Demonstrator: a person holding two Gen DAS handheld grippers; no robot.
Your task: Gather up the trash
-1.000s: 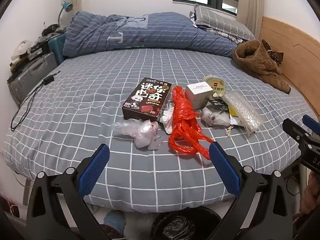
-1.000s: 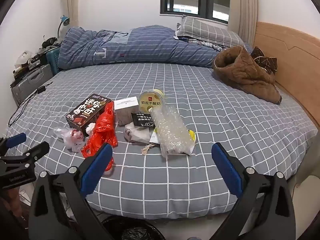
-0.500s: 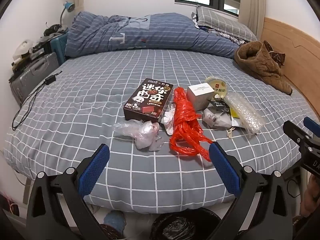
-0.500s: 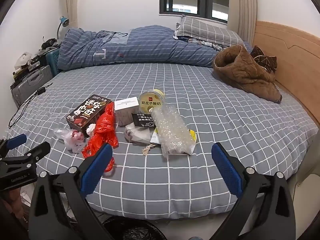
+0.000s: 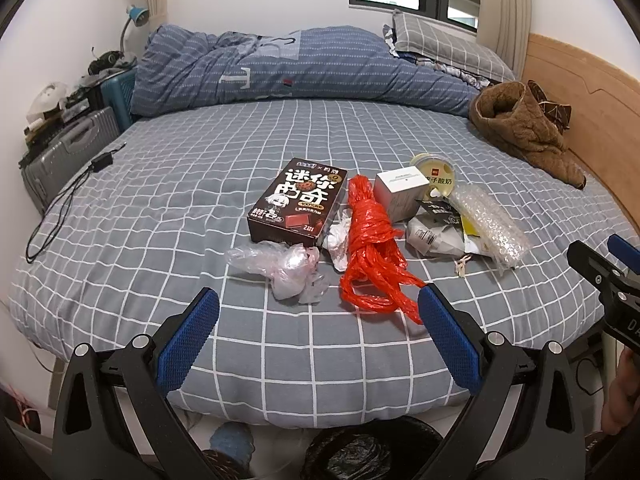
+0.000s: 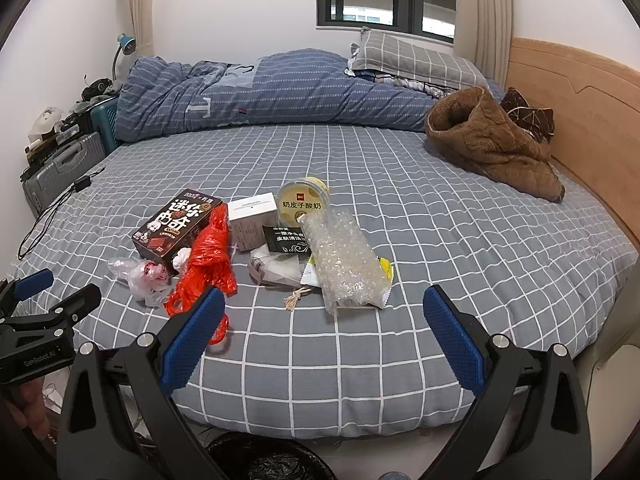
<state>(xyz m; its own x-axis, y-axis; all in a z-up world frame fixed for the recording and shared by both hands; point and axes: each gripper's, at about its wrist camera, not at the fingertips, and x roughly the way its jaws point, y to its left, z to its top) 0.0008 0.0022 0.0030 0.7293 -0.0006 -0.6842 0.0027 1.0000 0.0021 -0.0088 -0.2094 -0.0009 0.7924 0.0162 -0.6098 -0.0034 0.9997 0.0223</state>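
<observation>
Trash lies in a cluster on the grey checked bed: a dark snack box (image 5: 298, 202), a red plastic bag (image 5: 374, 248), a clear crumpled bag (image 5: 282, 266), a white box (image 5: 400, 192), a yellow yogurt cup (image 5: 436, 178), a bubble-wrap pack (image 5: 488, 224) and a grey pouch (image 5: 434, 236). The same items show in the right wrist view, with the red bag (image 6: 208, 260) and bubble wrap (image 6: 346, 264). My left gripper (image 5: 318, 334) is open and empty, just short of the red bag. My right gripper (image 6: 322, 332) is open and empty, near the bed's front edge.
A bin with a black liner (image 5: 360, 452) stands on the floor below the bed edge, also in the right wrist view (image 6: 264, 460). A folded blue duvet (image 5: 304, 68), pillow (image 5: 440, 50) and brown jacket (image 5: 520, 128) lie at the back. A suitcase (image 5: 60, 152) stands left.
Both grippers have shifted slightly toward the bed; the trash appears a little nearer. Nothing was grasped or moved.
</observation>
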